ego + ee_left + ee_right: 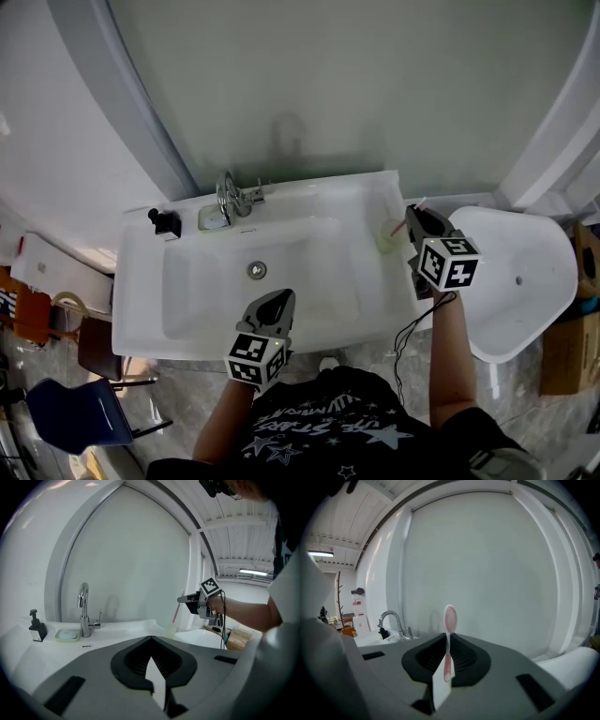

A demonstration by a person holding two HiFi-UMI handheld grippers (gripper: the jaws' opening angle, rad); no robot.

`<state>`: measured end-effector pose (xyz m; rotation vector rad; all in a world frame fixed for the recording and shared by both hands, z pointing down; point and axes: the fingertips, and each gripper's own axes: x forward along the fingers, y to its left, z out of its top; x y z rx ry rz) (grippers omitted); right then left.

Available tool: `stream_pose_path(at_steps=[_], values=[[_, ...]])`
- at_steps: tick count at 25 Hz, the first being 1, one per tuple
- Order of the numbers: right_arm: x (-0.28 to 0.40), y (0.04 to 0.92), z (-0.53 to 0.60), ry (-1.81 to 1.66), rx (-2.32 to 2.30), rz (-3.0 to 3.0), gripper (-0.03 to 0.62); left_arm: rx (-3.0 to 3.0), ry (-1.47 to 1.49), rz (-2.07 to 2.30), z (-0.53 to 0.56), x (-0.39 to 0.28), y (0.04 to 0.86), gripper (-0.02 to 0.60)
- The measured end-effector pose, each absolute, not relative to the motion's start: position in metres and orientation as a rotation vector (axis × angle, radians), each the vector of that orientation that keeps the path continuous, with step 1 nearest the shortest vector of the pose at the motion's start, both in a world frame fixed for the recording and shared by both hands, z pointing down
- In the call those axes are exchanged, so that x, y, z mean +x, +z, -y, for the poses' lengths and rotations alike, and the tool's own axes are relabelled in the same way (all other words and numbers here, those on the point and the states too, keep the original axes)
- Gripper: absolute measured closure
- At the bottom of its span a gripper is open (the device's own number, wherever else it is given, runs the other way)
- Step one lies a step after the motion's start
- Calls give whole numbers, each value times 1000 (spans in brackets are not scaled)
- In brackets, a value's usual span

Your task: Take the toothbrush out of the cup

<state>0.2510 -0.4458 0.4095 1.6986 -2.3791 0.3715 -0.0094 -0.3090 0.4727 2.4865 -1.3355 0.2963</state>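
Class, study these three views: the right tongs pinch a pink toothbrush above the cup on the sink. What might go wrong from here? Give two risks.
1. The right tongs pinch only the thin handle of the toothbrush, so it may swivel or slip out and fall into the sink.
2. Its lower end looks close to the cup, which stands near the sink's right edge. A sideways pull might tip the cup off.
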Motion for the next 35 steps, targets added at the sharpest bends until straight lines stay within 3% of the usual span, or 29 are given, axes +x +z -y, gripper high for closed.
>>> stream_pose_path(at_steps=[35], values=[[99,443,173,462,1736,2311,560,2543,218,1223,100,-133,465,566]])
